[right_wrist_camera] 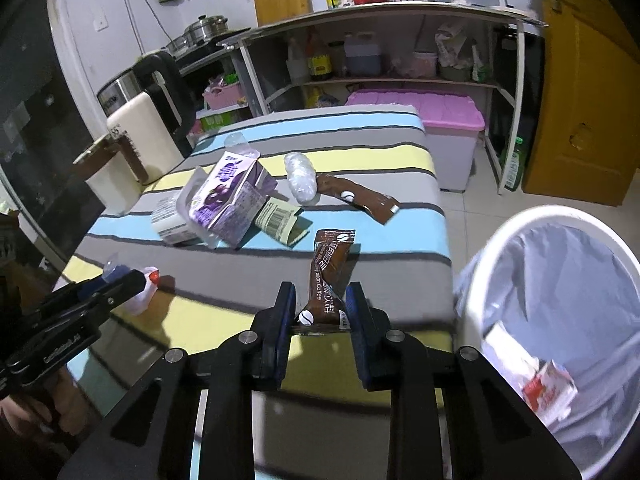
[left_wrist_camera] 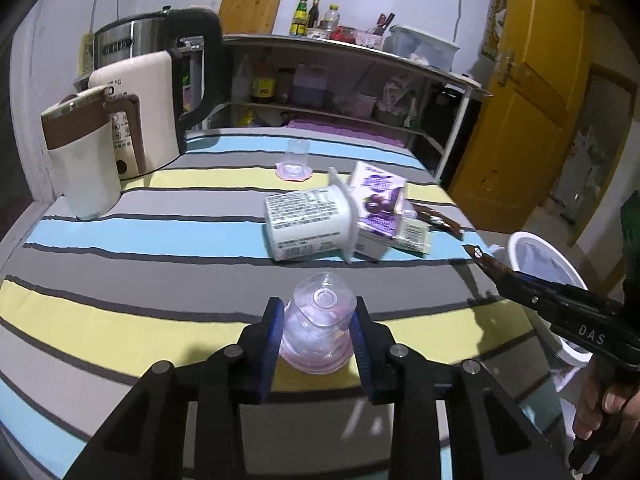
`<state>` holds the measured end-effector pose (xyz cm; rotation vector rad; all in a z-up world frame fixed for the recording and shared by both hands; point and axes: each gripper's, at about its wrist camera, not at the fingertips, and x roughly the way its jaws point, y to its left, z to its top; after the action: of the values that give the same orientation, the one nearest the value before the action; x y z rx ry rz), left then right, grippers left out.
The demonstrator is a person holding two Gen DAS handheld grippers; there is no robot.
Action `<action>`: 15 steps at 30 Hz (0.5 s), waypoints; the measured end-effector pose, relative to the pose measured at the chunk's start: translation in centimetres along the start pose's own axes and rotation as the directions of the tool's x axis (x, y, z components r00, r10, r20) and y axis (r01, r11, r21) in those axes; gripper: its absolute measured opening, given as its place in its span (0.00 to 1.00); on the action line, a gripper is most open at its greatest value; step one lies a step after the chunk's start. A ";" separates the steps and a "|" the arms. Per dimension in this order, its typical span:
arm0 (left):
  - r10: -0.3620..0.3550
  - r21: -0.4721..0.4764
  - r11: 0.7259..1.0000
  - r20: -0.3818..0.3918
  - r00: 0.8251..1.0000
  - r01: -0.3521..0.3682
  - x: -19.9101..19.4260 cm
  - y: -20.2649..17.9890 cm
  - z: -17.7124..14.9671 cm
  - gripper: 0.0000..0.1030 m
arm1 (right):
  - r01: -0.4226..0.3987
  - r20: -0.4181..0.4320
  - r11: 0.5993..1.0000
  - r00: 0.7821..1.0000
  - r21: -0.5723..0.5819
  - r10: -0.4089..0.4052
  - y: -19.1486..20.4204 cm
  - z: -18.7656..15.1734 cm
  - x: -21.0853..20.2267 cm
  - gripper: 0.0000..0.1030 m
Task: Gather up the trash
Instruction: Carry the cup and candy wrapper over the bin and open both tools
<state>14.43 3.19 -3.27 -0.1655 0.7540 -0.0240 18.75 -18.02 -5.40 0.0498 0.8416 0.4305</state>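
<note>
I'm looking across a table under a striped cloth (left_wrist_camera: 160, 264) in blue, yellow and grey, with open kitchen shelves (left_wrist_camera: 344, 92) behind it and a yellow door (left_wrist_camera: 532, 92) to the right. A white bin (right_wrist_camera: 532, 248) with a pale liner stands off the table's right edge; its far side is cut off in both views, and a red-and-white packet lies inside it (the print is too blurred for me to read). My left gripper (left_wrist_camera: 318, 332) has its blue pads pressed against both sides of a clear plastic cup (left_wrist_camera: 318, 320), held upside down just above the cloth; I can't make out the pinkish thing inside it. My right gripper (right_wrist_camera: 320, 312) is clamped on the lower end of a brown coffee sachet (right_wrist_camera: 330, 276), which stands up between the fingers, over the table's near edge. Still on the cloth: a purple carton (right_wrist_camera: 230, 200), a white tub (left_wrist_camera: 308, 224) on its side, another brown sachet (right_wrist_camera: 360, 198) and a second clear cup (left_wrist_camera: 297, 160).
</note>
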 end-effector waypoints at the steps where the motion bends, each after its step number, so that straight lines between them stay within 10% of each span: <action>1: -0.005 0.005 1.000 0.004 1.000 0.005 -0.5 -0.3 -0.2 0.33 | -0.003 0.007 1.000 1.000 0.004 0.003 0.0 -0.4 -0.8 0.26; 15: -0.084 0.073 0.994 0.037 0.996 0.081 -4.4 -4.5 -1.4 0.33 | -0.011 0.079 1.000 0.997 0.027 0.008 -0.2 -3.4 -7.6 0.26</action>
<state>10.46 -1.13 -0.60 -0.1292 0.7052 -0.1259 11.90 -21.52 -2.32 0.0957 0.7699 0.4232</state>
